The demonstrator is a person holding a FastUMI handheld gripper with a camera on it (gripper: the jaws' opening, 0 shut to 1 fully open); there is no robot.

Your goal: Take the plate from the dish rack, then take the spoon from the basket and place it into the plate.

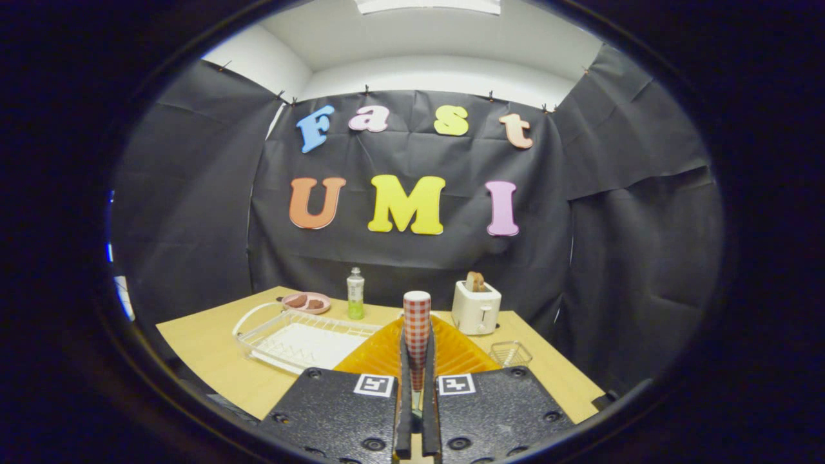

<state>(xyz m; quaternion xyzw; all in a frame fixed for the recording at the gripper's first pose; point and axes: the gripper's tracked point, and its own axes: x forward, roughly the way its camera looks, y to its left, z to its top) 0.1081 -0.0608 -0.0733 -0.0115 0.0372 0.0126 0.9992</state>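
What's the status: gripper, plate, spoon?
Gripper shut on the red-checked spoon handle. Orange plate on the table just ahead, beneath the spoon. Nothing in the way.

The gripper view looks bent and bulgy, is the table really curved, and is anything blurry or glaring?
In the gripper view the fisheye lens bows the table edges and booth walls; a ceiling light glares white overhead; the dish rack, toaster and bottle look fairly sharp, while the gripper, shut on the checked spoon handle, is softer, over the orange plate.
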